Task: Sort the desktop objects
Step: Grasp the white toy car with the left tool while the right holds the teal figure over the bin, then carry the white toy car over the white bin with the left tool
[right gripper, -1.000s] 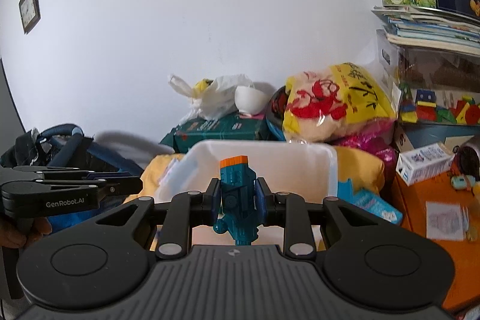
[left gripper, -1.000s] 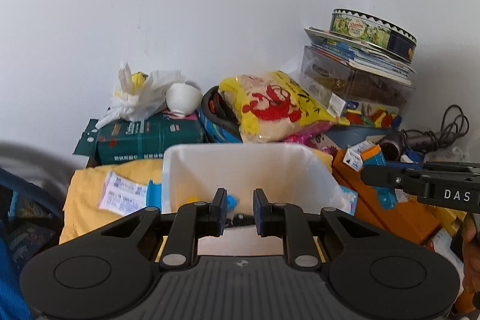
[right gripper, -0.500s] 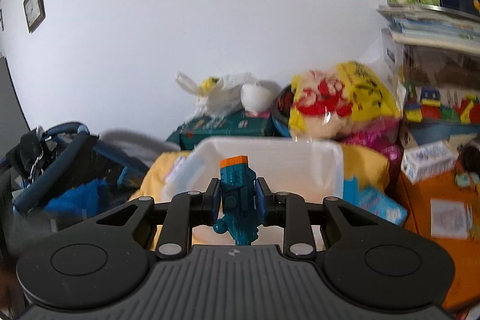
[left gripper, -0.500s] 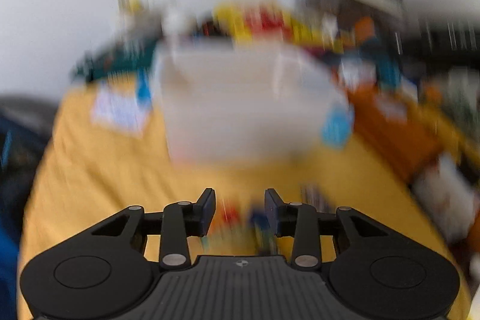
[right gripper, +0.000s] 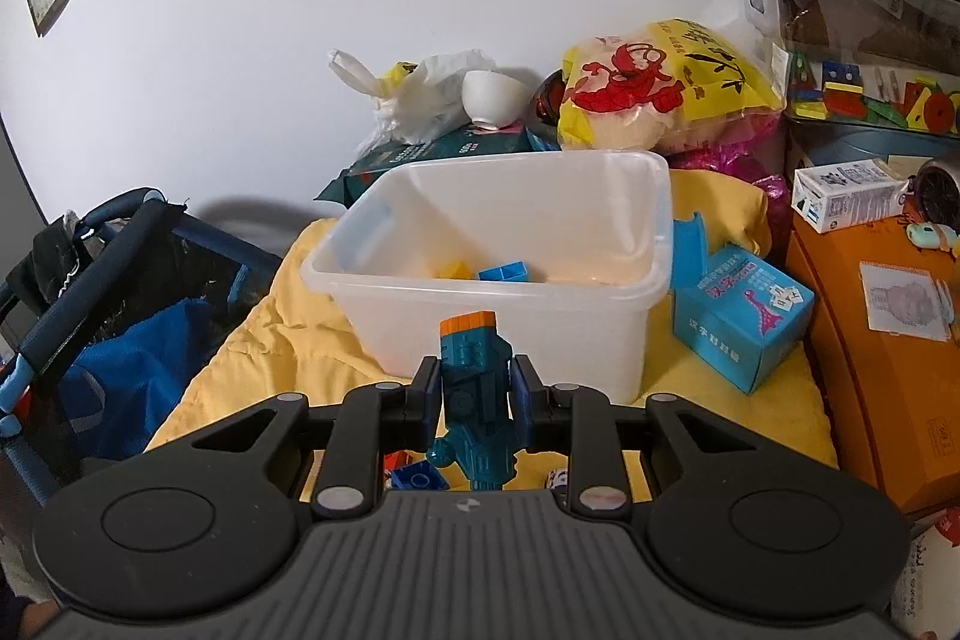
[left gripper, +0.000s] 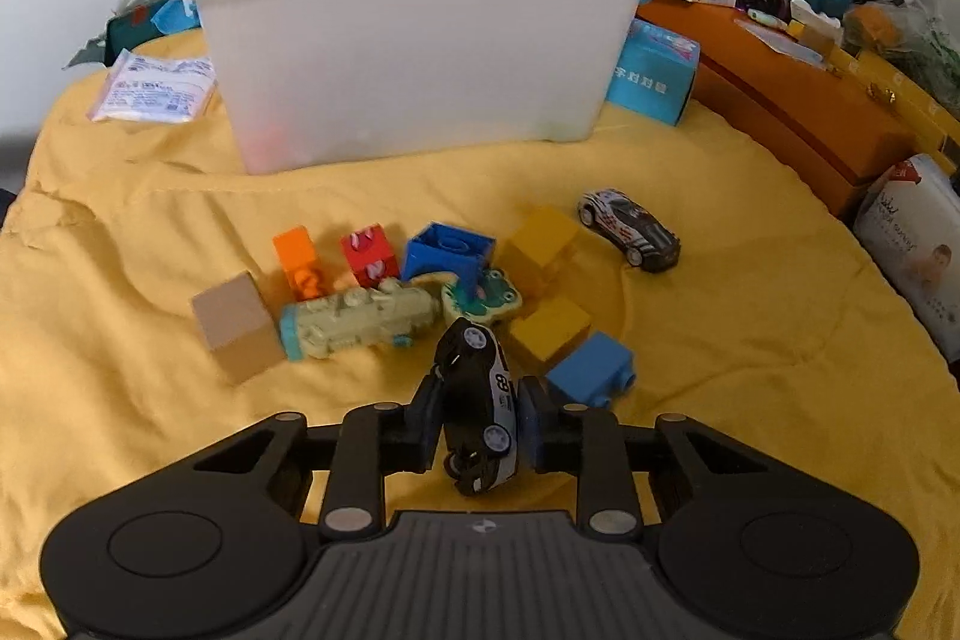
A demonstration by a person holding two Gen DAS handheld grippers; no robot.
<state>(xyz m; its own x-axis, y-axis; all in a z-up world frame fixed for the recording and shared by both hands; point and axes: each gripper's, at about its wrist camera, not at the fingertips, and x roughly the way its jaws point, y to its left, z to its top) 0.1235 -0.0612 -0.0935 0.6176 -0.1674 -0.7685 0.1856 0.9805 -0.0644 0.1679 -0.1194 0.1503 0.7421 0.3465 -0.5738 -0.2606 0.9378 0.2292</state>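
Note:
My left gripper [left gripper: 477, 421] is low over the yellow cloth [left gripper: 720, 340], its jaws closing with a black toy car [left gripper: 474, 370] pinched nose-up between the pads. Ahead lie a beige toy train [left gripper: 360, 319], a tan cube [left gripper: 237, 328], orange [left gripper: 297, 259] and red [left gripper: 369, 256] blocks, blue bricks [left gripper: 591, 370], yellow blocks [left gripper: 543, 244] and a silver car [left gripper: 630, 229]. Behind them stands the translucent white bin [left gripper: 408, 40]. My right gripper [right gripper: 474, 394] is shut on a teal toy with an orange tip [right gripper: 471, 358], held just before the bin [right gripper: 510, 334], which holds a few bricks.
A blue carton [left gripper: 654, 73] leans at the bin's right, beside a long orange box [left gripper: 798, 100]. A white packet [left gripper: 153, 91] lies left of the bin. Bags, a bowl and stacked boxes crowd the wall behind. A dark blue frame with cloth [right gripper: 120, 280] stands at the left.
My left gripper dropped from above the bin to the cloth, opened, and closed around the black car. The right gripper sank slightly with the teal toy still in it.

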